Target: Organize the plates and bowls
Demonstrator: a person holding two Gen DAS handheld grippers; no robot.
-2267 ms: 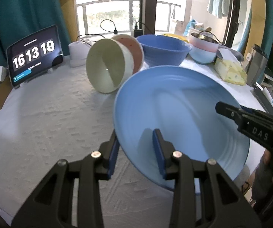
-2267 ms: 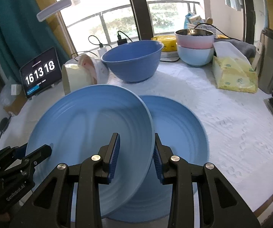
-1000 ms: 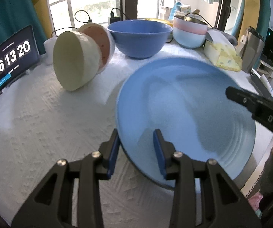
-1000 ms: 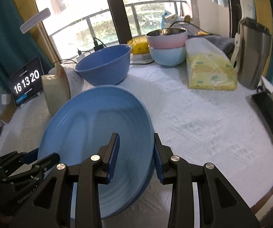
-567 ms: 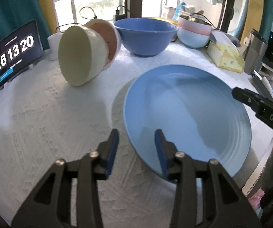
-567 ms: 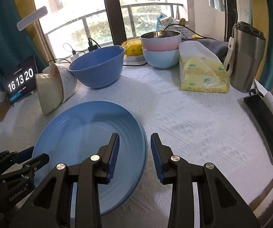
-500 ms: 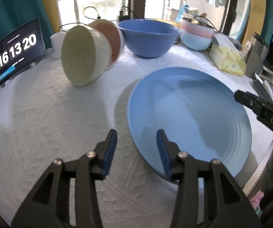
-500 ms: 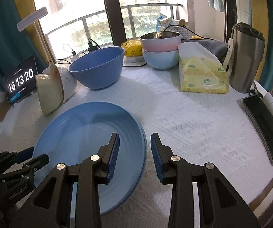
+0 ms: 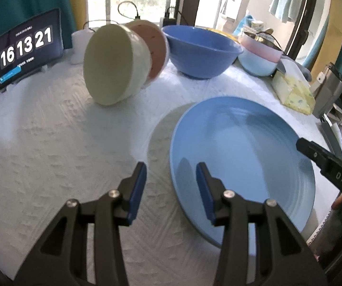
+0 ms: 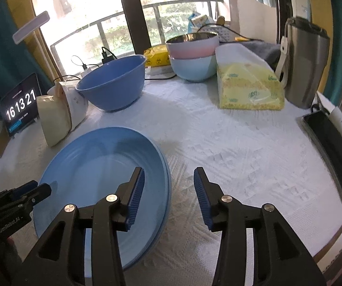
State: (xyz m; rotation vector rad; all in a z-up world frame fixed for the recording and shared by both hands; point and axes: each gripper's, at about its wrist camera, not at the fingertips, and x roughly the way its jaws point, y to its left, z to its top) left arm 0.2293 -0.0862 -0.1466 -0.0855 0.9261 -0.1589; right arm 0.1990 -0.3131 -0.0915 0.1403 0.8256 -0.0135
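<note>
Two blue plates (image 9: 242, 147) lie stacked flat on the white cloth; the double rim shows in the right wrist view (image 10: 99, 171). My left gripper (image 9: 171, 186) is open, its fingers either side of the stack's left rim without touching it. My right gripper (image 10: 168, 193) has its jaws opening over the stack's right rim, pads off the plate. A cream bowl (image 9: 113, 64) lies on its side nested in a pink-lined bowl (image 9: 156, 50). Behind stand a big blue bowl (image 9: 201, 50) and a pink bowl stacked on a light blue one (image 9: 259, 57).
A tablet clock (image 9: 25, 45) stands at the back left. A yellow tissue pack (image 10: 249, 88), a steel flask (image 10: 304, 64) and a dark flat device (image 10: 333, 152) sit on the right. The table's front edge (image 10: 325, 245) runs close below the right gripper.
The tilted blue plate came down flat onto the other plate. Both grippers let go of its rim and opened, and the left one drew back a little.
</note>
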